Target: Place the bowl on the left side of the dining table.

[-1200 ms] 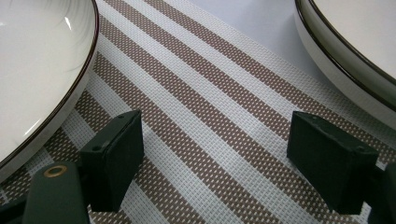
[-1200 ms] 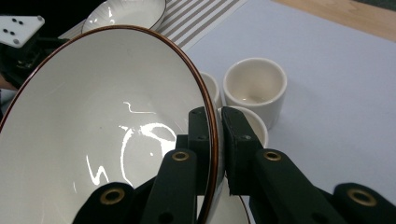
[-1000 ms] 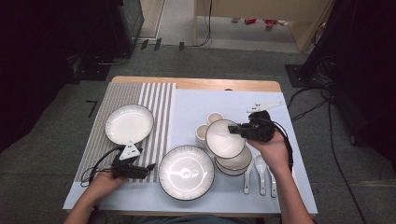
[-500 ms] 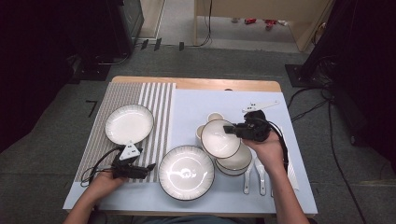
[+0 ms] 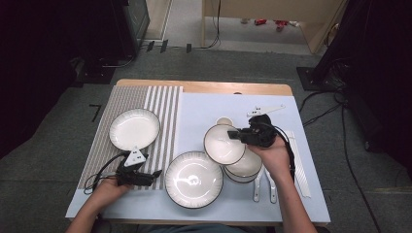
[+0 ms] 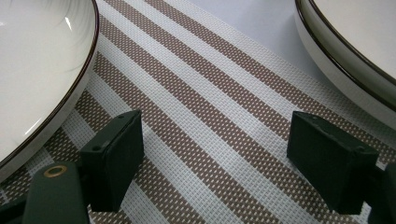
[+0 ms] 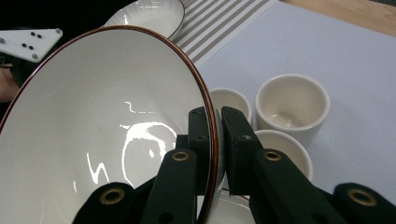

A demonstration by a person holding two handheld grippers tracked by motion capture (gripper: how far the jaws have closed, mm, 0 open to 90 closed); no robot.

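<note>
My right gripper [image 5: 235,134] [image 7: 217,119] is shut on the rim of a white bowl [image 5: 222,144] [image 7: 102,121] with a dark brown edge. The bowl hangs tilted above a stack of similar bowls [image 5: 245,166]. My left gripper [image 5: 156,173] [image 6: 215,158] rests open on the striped placemat [image 5: 160,104] [image 6: 210,107], nothing between its jaws. It lies between a white plate [image 5: 134,128] [image 6: 32,65] on the mat and a larger ribbed plate [image 5: 193,179] [image 6: 355,42] on the pale table cover.
Three small cream cups [image 7: 292,105] stand behind the held bowl; one cup [image 5: 224,121] is seen from above. Two white spoons [image 5: 265,183] lie right of the bowl stack. A folded striped strip [image 5: 299,160] lies near the table's right edge.
The right gripper has carried the bowl slightly left and tilted it further above the stack. The left hand has stayed where it was.
</note>
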